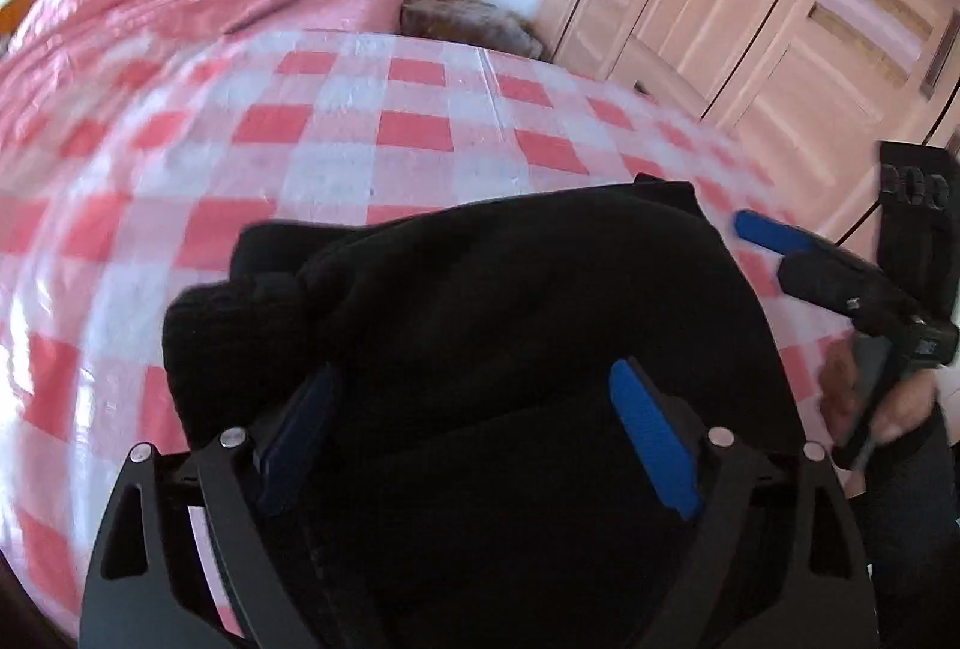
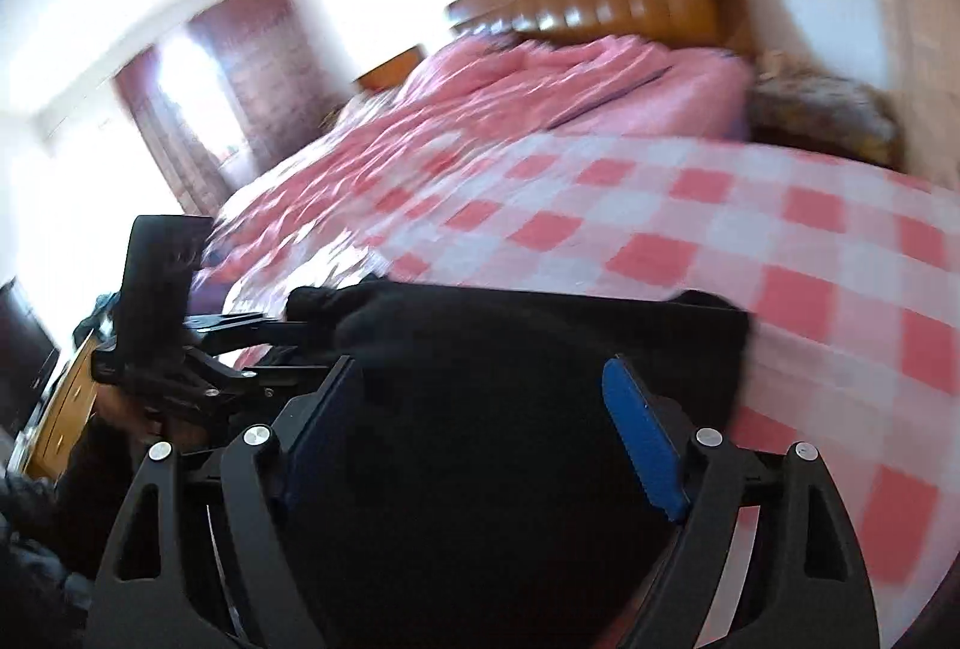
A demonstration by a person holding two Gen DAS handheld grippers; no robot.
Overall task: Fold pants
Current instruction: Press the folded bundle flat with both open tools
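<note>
Across the lower frame, soft, limp black pants (image 1: pixel 480 301) are best gripped along an edge; both the left gripper (image 1: pixel 474 421) and the right gripper (image 2: pixel 480 427) are spread wide, clasping nothing.

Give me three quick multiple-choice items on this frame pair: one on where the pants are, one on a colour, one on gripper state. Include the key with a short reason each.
1. Where do the black pants lie?
A. On the checked bed cover
B. On the floor by the wardrobe
C. On the pink quilt at the headboard

2. What colour are the pads on the gripper fingers?
A. Red
B. Blue
C. Green

3. How do the jaws of the left gripper and right gripper stand?
A. Both shut on fabric
B. Left shut, right open
C. Both spread wide over the pants

Key: 1 A, the dark bundle sits on the pink-and-white checked cover, well short of the pink quilt. 2 B, blue pads show in both wrist views. 3 C, in each view the fingers stand wide apart with the pants between them, nothing pinched.
</note>
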